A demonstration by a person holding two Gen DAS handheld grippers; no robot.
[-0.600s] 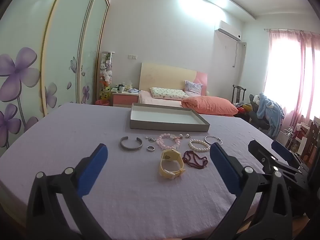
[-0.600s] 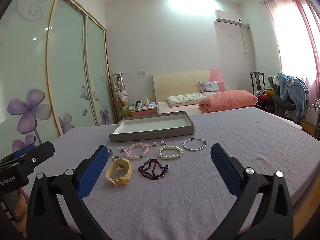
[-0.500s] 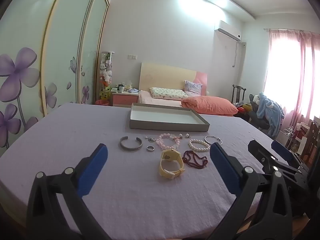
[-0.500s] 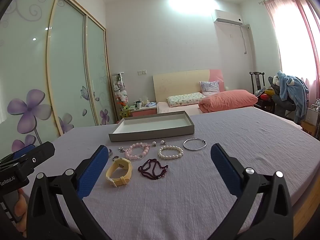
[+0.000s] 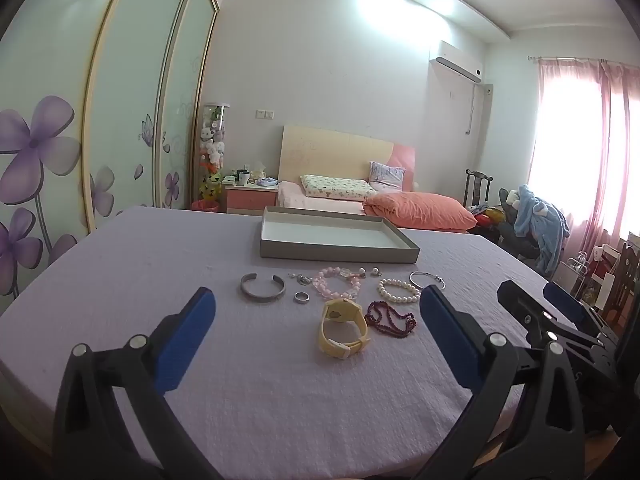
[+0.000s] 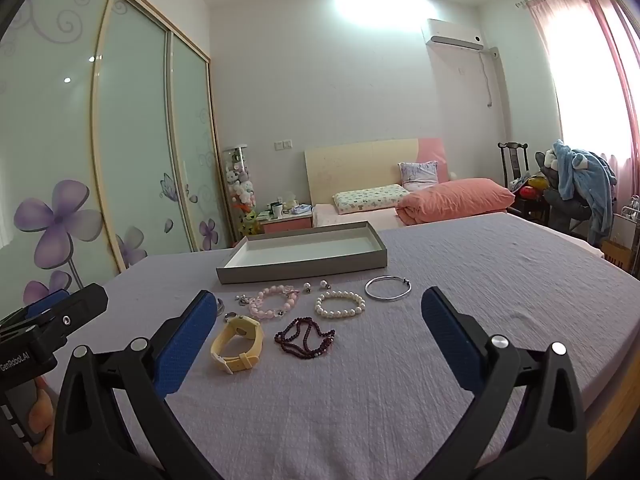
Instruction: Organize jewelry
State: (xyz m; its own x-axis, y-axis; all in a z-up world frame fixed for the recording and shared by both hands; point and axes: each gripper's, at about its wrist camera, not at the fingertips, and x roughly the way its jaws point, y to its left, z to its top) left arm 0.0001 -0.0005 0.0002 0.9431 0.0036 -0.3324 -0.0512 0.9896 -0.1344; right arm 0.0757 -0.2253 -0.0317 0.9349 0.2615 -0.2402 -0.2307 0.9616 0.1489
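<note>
Nothing has moved since the earlier frames: both grippers hover where they were, and every piece lies as before on the lilac-covered worktop (image 5: 120, 264). Left gripper (image 5: 316, 320) has its blue pads spread as wide as they go, with nothing between them; the right gripper (image 6: 314, 320) is likewise fully spread and empty-handed. At the far side sits a shallow grey tray (image 5: 336, 254) with a white floor. Nearer, the jewelry is laid out loosely: a silver cuff (image 5: 263, 288) at far left, a small ring (image 5: 301, 298) beside it, a pink bead bracelet (image 5: 337, 286), two pearl studs (image 6: 316, 285), a white pearl bracelet (image 6: 340, 304) and a thin silver bangle (image 6: 388, 288) at far right. Closest to the grippers lie a yellow watch (image 5: 344, 328) and, just to its right, a dark red bead strand (image 6: 305, 338).
</note>
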